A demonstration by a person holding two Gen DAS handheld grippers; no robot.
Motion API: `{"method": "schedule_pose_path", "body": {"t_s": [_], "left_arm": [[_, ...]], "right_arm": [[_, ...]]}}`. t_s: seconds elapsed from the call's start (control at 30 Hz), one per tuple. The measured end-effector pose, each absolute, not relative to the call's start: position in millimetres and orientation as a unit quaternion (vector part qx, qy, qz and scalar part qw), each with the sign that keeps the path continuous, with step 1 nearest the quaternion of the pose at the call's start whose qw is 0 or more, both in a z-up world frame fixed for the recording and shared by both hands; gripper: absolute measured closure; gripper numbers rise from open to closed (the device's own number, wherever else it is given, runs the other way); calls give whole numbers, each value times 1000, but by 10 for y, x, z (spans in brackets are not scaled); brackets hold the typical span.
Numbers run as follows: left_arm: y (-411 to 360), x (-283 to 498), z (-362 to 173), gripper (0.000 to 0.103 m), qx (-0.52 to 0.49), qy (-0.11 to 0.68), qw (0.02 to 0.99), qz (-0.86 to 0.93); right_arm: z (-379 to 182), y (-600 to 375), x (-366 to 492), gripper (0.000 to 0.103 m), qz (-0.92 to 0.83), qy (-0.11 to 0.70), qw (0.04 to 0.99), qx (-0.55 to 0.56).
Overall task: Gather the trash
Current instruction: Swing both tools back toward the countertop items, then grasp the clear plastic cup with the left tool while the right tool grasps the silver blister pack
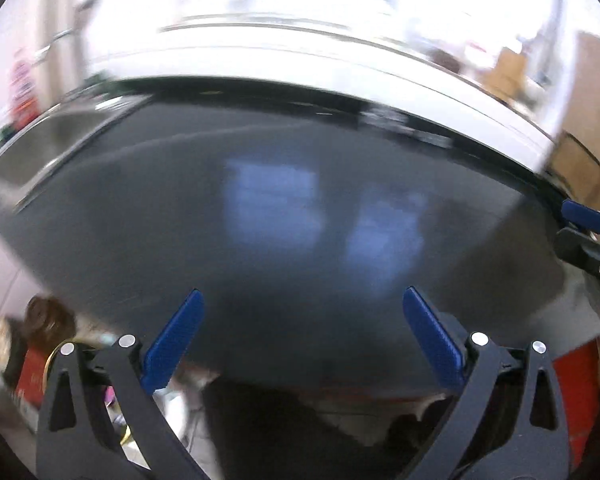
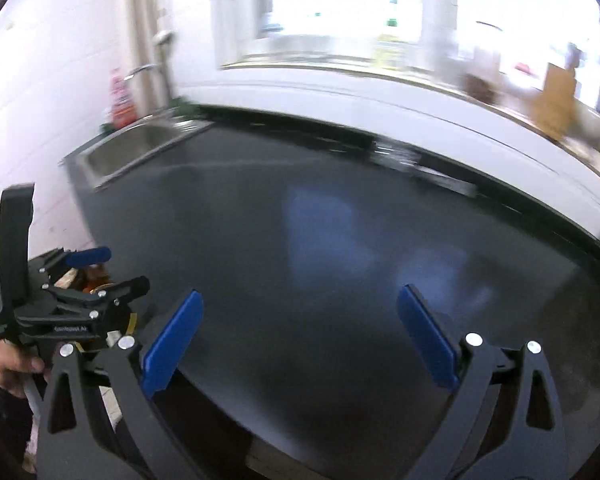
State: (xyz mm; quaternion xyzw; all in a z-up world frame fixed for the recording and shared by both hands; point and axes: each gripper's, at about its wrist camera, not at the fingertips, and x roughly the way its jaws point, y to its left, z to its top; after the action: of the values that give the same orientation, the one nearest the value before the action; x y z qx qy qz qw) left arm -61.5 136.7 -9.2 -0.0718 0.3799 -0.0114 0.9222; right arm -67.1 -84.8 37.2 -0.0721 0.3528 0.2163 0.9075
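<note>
Both views are blurred by motion. In the left wrist view my left gripper [image 1: 303,291] is open over a dark countertop [image 1: 260,200], with nothing between its blue pads [image 1: 176,340]. My right gripper [image 2: 301,292] is also open and empty above the same countertop [image 2: 300,240]. It shows again at the right edge as the right gripper [image 1: 568,226]. The left gripper [image 2: 126,268] appears low on the left, held by a hand [image 2: 8,368]. No piece of trash is distinct on the counter. Brown and red clutter [image 1: 44,332] lies below its near edge.
A steel sink [image 2: 140,144] with a tap sits at the counter's far left. Blurred dark items [image 2: 416,164] lie along the back edge. A cardboard box [image 2: 556,96] and a bottle [image 2: 390,40] stand on the window sill. Something red [image 1: 572,400] shows at the lower right.
</note>
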Motion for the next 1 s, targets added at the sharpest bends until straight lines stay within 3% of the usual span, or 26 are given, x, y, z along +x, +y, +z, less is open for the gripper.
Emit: {"method": "schedule_pose_path", "body": {"t_s": [0.2,0.47,0.67,1.0], "left_arm": [[572,-286,-37,7,-23,385,920,-73],[320,-5,-82,7,-4,402,911,-89],[396,786,-118,7,10,408,908,-98],[349,2618,-237,7,42,390,913,-115]], "right_arm": [[289,-1572,-664,8,194,363,911,-34],[173,-1833,-367,8,202,381,902,-14],[68,-1802,423,9,209,398,892,-44],[-292,-1780,2254,18,223,418,876,-88]]}}
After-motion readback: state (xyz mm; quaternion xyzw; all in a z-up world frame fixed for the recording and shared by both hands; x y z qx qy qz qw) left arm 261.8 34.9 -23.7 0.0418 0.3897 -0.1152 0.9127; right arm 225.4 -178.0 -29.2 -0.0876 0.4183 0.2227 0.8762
